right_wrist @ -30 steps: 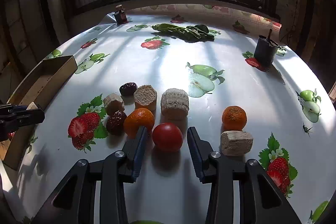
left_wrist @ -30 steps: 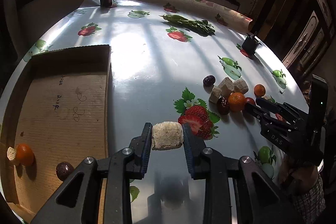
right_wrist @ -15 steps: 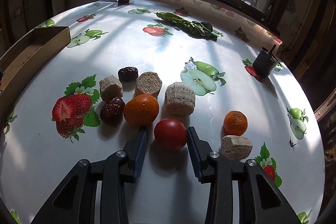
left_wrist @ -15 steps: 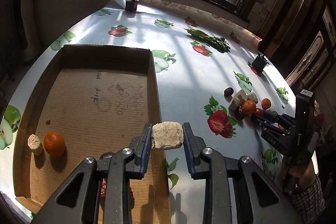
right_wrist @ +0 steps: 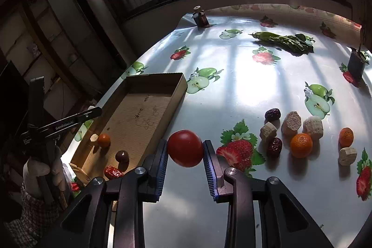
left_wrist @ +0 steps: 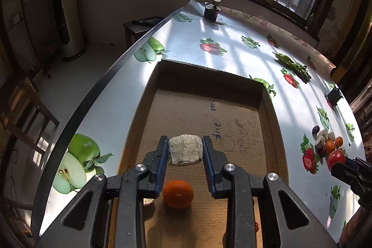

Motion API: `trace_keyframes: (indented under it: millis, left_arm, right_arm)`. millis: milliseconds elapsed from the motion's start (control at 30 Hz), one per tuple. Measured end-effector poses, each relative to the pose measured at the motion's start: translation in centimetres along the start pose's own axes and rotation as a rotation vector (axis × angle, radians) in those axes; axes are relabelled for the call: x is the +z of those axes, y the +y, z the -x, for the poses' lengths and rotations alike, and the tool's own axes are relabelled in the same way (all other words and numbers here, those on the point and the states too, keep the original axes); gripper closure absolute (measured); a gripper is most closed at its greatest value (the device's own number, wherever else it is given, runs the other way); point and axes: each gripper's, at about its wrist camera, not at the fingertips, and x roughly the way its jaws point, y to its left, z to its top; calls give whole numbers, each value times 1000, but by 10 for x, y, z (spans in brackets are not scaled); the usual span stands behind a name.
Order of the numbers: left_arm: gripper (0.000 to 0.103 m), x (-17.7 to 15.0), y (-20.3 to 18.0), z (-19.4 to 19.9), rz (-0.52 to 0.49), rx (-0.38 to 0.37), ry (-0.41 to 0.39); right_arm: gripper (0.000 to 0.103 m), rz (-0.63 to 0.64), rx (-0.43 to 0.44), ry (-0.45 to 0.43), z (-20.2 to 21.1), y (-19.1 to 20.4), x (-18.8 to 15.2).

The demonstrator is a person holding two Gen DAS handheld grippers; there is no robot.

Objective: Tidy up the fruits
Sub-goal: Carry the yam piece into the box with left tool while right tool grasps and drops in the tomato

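My left gripper is shut on a pale fibrous chunk and holds it above the cardboard tray, over an orange lying inside. My right gripper is shut on a red tomato, lifted above the table beside the tray. The tray holds an orange, a small pale chunk, a dark round fruit and a red date. Several pale chunks, dates and oranges lie in a cluster on the table at the right.
The table has a fruit-print cover. Green leafy vegetables, a dark jar and a small black pot stand at the far side. The table's left edge drops to the floor.
My left gripper carried the pale chunk leftward from over the table to above the tray. My right gripper closed on the tomato, lifted it and moved left toward the tray.
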Motion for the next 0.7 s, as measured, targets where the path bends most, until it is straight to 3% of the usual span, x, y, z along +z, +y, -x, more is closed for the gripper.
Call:
trace_keyframes:
  millis: [133, 233, 333, 533, 700]
  left_arm:
    - [75, 4, 5, -18, -34, 33, 36]
    - [75, 7, 7, -31, -54, 49, 66]
    - [75, 6, 9, -43, -61, 49, 100]
    - [75, 5, 9, -47, -64, 30, 117]
    - [66, 4, 6, -43, -81, 55, 112]
  right_arm:
    - [70, 134, -1, 61, -54, 61, 7]
    - [70, 210, -55, 95, -89, 86, 4]
    - [70, 230, -104, 134, -115, 93, 2]
    - [69, 205, -114, 185, -139, 88, 0]
    - [68, 222, -124, 171, -137, 91, 1]
